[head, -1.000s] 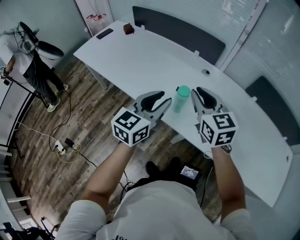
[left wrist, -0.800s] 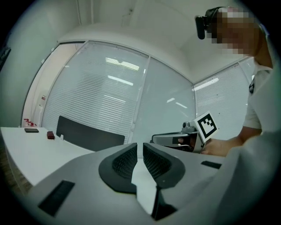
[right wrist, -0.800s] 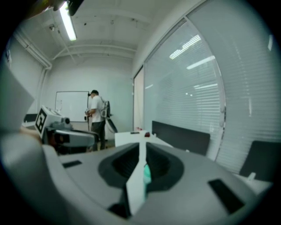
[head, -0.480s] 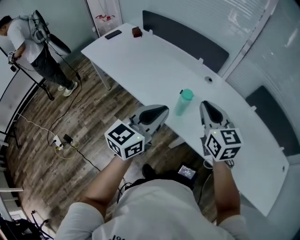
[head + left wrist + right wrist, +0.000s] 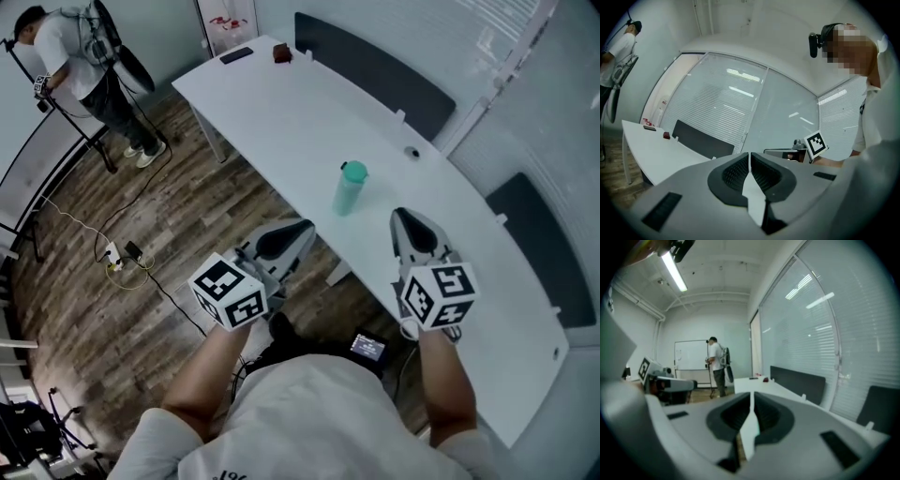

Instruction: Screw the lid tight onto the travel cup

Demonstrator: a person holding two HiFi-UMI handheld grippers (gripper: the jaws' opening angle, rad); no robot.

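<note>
Your left gripper [image 5: 302, 229] and right gripper [image 5: 406, 220] are clenched on nothing (the right's jaws have just been closing). The travel cup [image 5: 349, 190] stands on the table [image 5: 281, 103], apart from both.

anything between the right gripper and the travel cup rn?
Nothing. Head view shows only bare white table between the right gripper and the travel cup. Its jaws have just been closing, with nothing between them.

The travel cup [image 5: 348, 195] was pale mint with a teal lid [image 5: 354, 172], on a plain white table [image 5: 272, 112]. The left gripper [image 5: 302, 226] and right gripper [image 5: 401, 215] were grey with black pads, and their cubes carried black-and-white square markers.
</note>
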